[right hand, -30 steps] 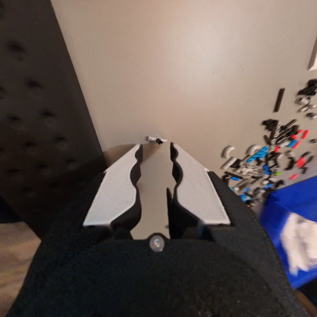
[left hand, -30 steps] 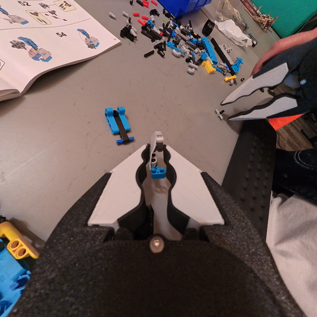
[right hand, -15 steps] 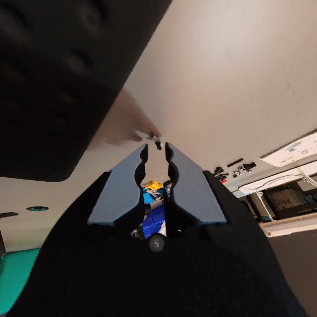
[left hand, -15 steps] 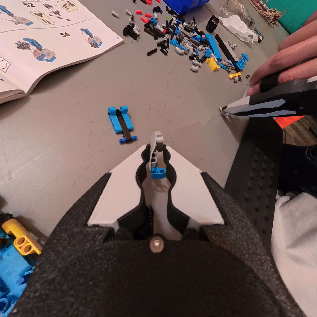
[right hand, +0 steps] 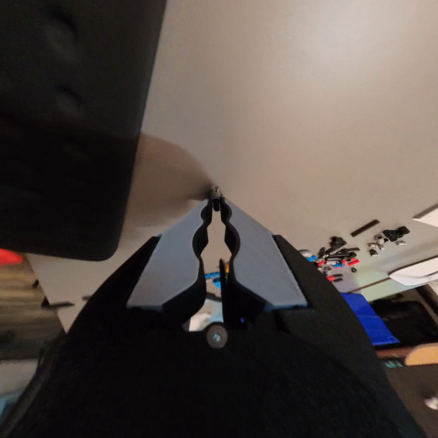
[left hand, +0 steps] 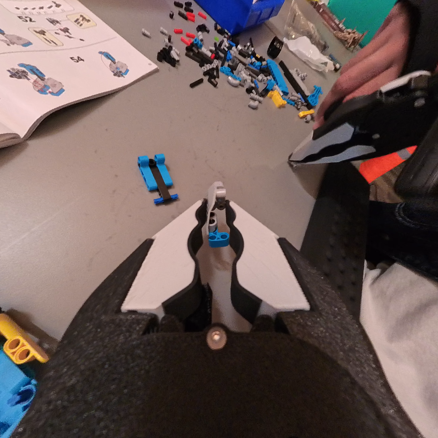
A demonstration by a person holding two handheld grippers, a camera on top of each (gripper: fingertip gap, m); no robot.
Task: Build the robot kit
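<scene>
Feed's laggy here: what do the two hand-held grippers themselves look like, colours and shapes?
Both look alike. The left hand-held gripper has two flat, pale grey fingers tapering to a point, wavy black pads along their inner edges, a rough black foam-like body and a silver screw at its centre. The right hand-held gripper has the same build, in shadow.

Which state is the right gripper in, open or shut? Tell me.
Shut. The right gripper has its tips pinched on a small grey-and-black pin at the table; only a sliver separates them.

Printed step numbers, open instruction booklet (left hand: 59,71)
</scene>
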